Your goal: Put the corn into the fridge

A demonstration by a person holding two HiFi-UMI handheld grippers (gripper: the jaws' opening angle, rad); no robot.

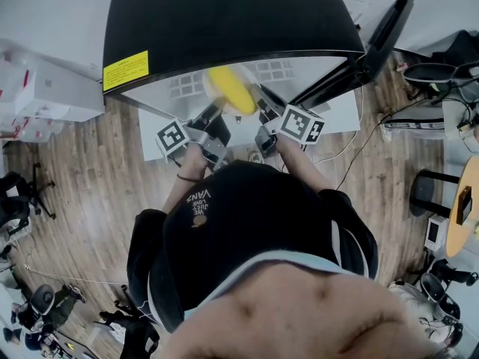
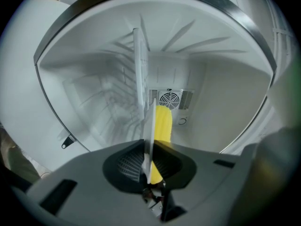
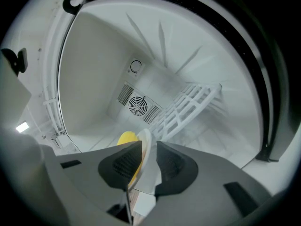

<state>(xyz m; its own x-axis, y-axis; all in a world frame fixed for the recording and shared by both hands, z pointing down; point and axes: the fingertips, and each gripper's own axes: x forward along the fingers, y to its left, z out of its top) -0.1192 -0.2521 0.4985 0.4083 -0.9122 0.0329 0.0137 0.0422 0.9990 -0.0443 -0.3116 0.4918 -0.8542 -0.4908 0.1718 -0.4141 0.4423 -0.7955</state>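
A yellow corn cob (image 1: 230, 88) lies on a white plate just inside the open fridge (image 1: 224, 21). In the left gripper view the plate (image 2: 151, 126) stands edge-on, and my left gripper (image 2: 149, 150) is shut on its rim, with the corn (image 2: 163, 124) on the plate's right side. My right gripper (image 3: 148, 149) has the plate's rim (image 3: 145, 142) between its jaws; the rim leans on the left jaw and a gap shows at the right jaw. The corn (image 3: 127, 139) peeks out behind that left jaw. Both grippers (image 1: 213, 112) (image 1: 262, 109) reach into the fridge mouth.
The fridge's white inside has a round fan grille (image 2: 170, 99) on the back wall and a white wire rack (image 3: 188, 105). Its black door (image 1: 382, 40) stands open at the right. Cables (image 1: 359, 137) run over the wooden floor, with stools and a table at the far right.
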